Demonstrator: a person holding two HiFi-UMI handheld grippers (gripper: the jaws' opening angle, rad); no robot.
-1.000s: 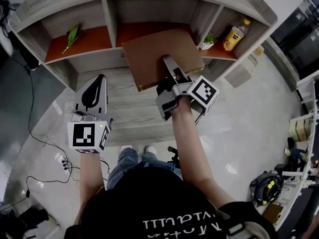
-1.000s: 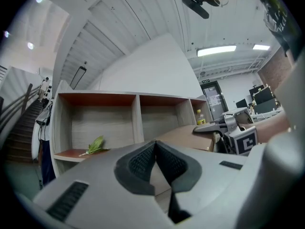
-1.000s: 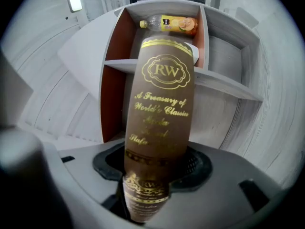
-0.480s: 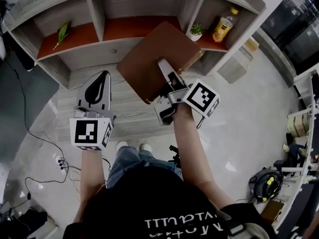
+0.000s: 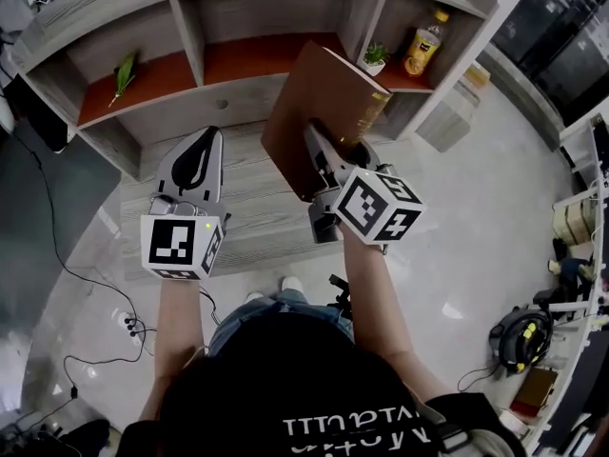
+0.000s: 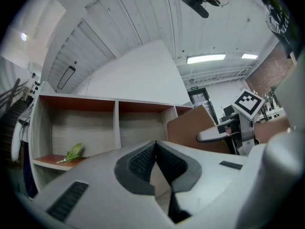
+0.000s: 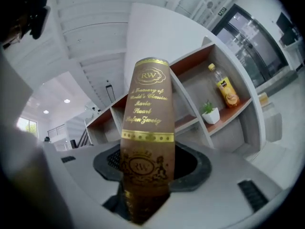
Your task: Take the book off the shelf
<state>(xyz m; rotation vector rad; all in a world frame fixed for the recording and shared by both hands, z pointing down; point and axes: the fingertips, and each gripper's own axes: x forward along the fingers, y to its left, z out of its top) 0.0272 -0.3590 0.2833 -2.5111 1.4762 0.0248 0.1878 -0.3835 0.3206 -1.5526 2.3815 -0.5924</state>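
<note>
The brown book (image 5: 309,103) with gold lettering is out of the shelf (image 5: 228,103) and held in the air before it, turned up on edge. My right gripper (image 5: 320,143) is shut on it. In the right gripper view the spine (image 7: 145,123) stands upright between the dark pads (image 7: 190,163). My left gripper (image 5: 203,141) hovers to the left of the book, apart from it, shut with nothing in it. In the left gripper view its pads (image 6: 138,163) meet at the tip, and the book (image 6: 190,130) shows at the right.
A green leaf (image 5: 124,68) lies in the shelf's left compartment. A small potted plant (image 5: 374,60) and a yellow drink bottle (image 5: 422,44) stand in the right one. The middle compartment (image 5: 257,55) holds nothing. Cables trail on the floor (image 5: 67,284) at the left.
The right gripper has rolled, turning the book from lying flat to standing on edge, and drawn it further out of the shelf. The left gripper has shifted a little forward.
</note>
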